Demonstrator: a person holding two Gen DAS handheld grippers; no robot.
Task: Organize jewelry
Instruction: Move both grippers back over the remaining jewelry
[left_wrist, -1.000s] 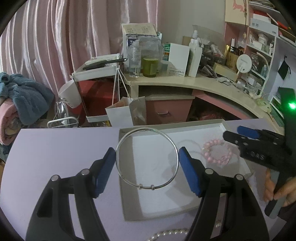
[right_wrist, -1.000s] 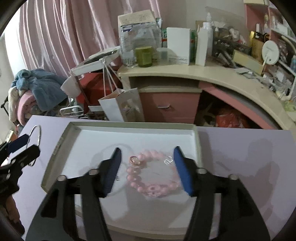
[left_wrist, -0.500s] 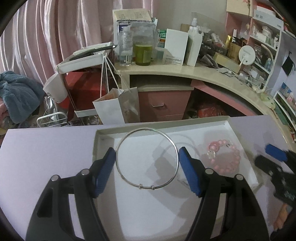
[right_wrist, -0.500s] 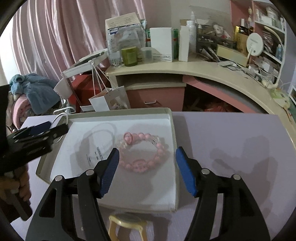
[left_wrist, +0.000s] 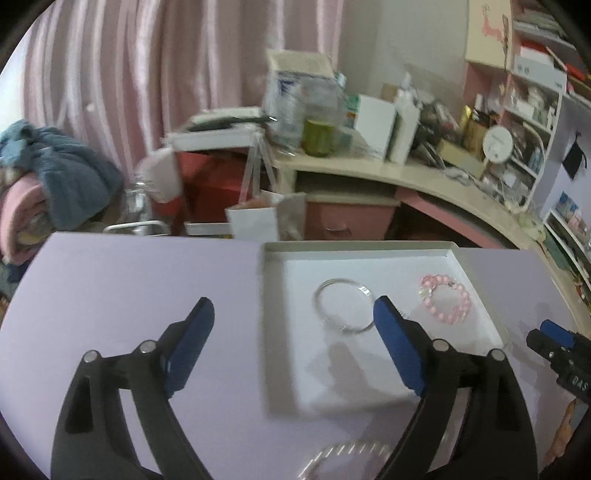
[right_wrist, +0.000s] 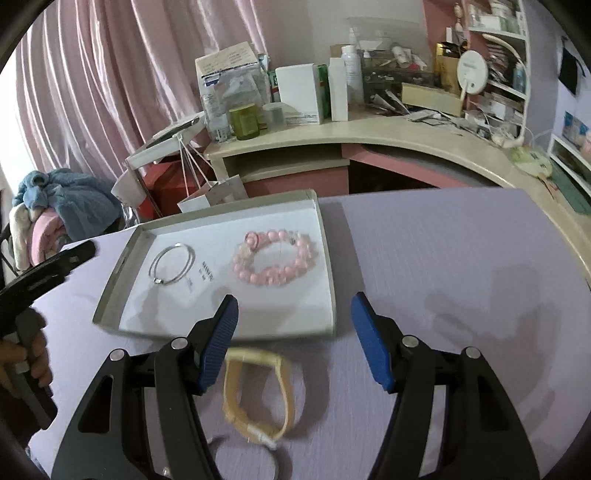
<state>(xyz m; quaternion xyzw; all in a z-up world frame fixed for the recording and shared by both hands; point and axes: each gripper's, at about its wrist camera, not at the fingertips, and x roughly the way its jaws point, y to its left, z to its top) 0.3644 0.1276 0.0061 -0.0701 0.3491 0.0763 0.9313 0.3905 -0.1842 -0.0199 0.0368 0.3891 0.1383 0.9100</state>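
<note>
The left gripper (left_wrist: 293, 319)'s jaws have just been opening and stand wide, empty: the thin silver bangle (left_wrist: 343, 311) they held 1 second ago now lies in the shallow white tray (left_wrist: 354, 248), right of centre, beside the pink bead bracelet (left_wrist: 445, 303). The right gripper (right_wrist: 293, 321) gapes over a yellow band (right_wrist: 258, 395) on the lilac desk (right_wrist: 461, 251), likely next.

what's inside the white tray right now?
Two pieces lie in the white tray: a silver bangle on its left half and a pink bead bracelet on the right, apart. Small print shows on the liner between them. Nothing covers the tray floor except the right claw's fingertip at the near edge.
</note>
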